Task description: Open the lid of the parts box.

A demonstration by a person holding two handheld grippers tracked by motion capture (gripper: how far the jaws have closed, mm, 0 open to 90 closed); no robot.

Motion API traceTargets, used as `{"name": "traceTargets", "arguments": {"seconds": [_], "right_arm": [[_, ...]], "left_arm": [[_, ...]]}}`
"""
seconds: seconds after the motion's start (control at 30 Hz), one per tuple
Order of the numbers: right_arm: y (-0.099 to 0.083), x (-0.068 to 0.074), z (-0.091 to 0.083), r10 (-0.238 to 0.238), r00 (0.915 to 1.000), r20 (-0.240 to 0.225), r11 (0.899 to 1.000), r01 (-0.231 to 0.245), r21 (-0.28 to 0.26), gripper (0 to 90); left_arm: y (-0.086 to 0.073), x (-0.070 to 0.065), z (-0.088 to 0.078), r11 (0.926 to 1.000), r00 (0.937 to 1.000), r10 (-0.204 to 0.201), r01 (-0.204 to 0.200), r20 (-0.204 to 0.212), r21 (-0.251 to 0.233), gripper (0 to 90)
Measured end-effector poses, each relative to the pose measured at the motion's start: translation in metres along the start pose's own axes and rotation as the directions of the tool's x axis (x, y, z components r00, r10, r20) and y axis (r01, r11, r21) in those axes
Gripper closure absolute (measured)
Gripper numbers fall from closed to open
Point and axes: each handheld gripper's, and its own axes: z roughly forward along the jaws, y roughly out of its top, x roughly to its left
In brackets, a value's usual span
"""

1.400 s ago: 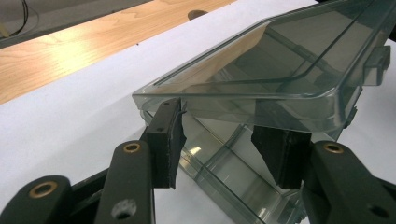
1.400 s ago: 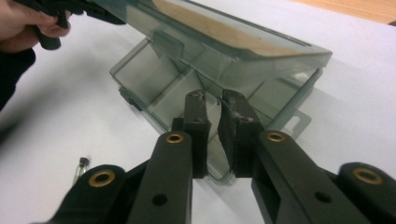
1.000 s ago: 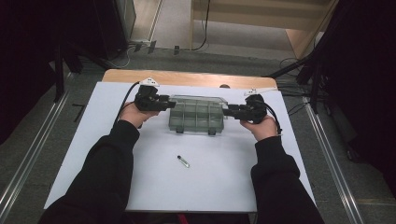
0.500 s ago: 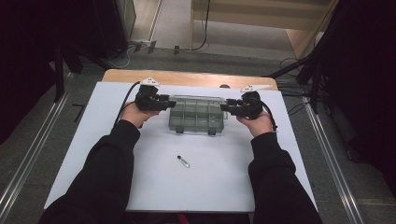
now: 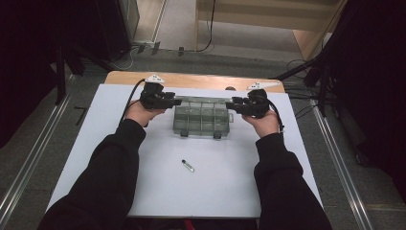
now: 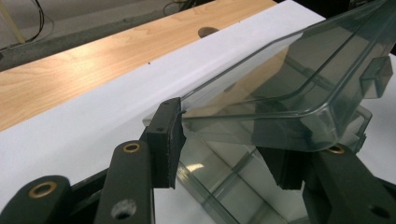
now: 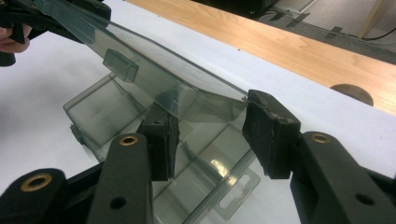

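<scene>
A clear plastic compartment box (image 5: 201,120) sits on the white table top with its lid (image 5: 203,99) swung up. My left gripper (image 5: 174,101) is shut on the lid's left end and my right gripper (image 5: 232,103) on its right end. In the left gripper view the tilted lid (image 6: 289,79) lies between my jaws (image 6: 226,140), above the open base (image 6: 219,172). In the right gripper view the pads (image 7: 159,135) flank and touch the lid's (image 7: 154,70) near corner over the base (image 7: 107,107). The left gripper (image 7: 18,23) shows at the lid's far end.
A small dark and clear tube (image 5: 187,165) lies on the white top (image 5: 215,191) in front of the box. A wooden strip (image 5: 201,79) with a round hole (image 5: 230,88) runs along the far edge. Cables and dark stands crowd the floor beyond.
The right gripper has edged slightly toward the far side of the table. The left hand and the box base have kept still.
</scene>
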Motion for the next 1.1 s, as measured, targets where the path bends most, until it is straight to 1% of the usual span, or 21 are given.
{"name": "traceTargets", "arguments": {"seconds": [0.07,0.23,0.37,0.43,0.5,0.57,0.7,0.73,0.8,0.83,1.0,1.1], "right_arm": [[0.002,-0.001,0.0,-0.001,1.0,0.002,1.0,0.001,-0.001,56.5],[0.007,-0.004,0.003,0.014,0.9999,0.006,1.0,-0.014,-0.003,56.7],[0.01,-0.007,0.006,0.042,0.9991,0.004,0.999,-0.042,-0.013,56.6],[0.011,-0.008,0.008,0.046,0.9989,0.011,0.999,-0.046,-0.022,56.6],[0.013,-0.009,0.01,0.043,0.9989,0.019,0.999,-0.042,-0.021,56.5],[0.014,-0.009,0.011,0.041,0.9988,0.026,0.999,-0.041,-0.024,56.8],[0.016,-0.01,0.013,0.045,0.9983,0.037,0.998,-0.044,-0.034,57.0],[0.016,-0.01,0.013,0.046,0.9982,0.039,0.998,-0.045,-0.035,57.1],[0.017,-0.011,0.014,0.044,0.998,0.045,0.998,-0.042,-0.041,57.1],[0.017,-0.012,0.015,0.051,0.9976,0.047,0.998,-0.049,-0.047,57.1],[0.017,-0.014,0.019,0.061,0.9964,0.059,0.996,-0.056,-0.07,57.9],[0.016,-0.015,0.022,0.063,0.9953,0.074,0.995,-0.057,-0.078,58.9]], "left_arm": [[0.002,0.002,0.0,1.0,1.0,-0.002,0.002,0.0,-0.001,52.0],[0.005,0.005,0.002,0.9999,0.9999,-0.016,0.016,-0.003,-0.006,52.1],[0.007,0.006,0.004,0.9998,0.9998,-0.017,0.017,-0.013,-0.007,52.1],[0.009,0.007,0.005,0.9997,0.9997,-0.023,0.023,-0.011,-0.008,52.1],[0.01,0.007,0.007,0.9997,0.9998,-0.019,0.019,-0.012,-0.014,52.1],[0.011,0.006,0.008,0.9999,0.9998,-0.011,0.011,-0.019,-0.006,52.2],[0.012,0.008,0.009,0.9991,0.9991,-0.033,0.032,-0.025,-0.027,52.3],[0.012,0.008,0.01,0.9992,0.9991,-0.031,0.03,-0.027,-0.026,52.4],[0.012,0.008,0.012,0.9995,0.9989,-0.023,0.022,-0.04,-0.024,52.5],[0.012,0.008,0.012,0.9993,0.9987,-0.024,0.023,-0.046,-0.028,53.3],[0.012,0.008,0.015,0.9976,0.9971,-0.045,0.041,-0.062,-0.055,53.4],[0.012,0.007,0.017,0.9971,0.9961,-0.044,0.039,-0.077,-0.065,54.3]]}}
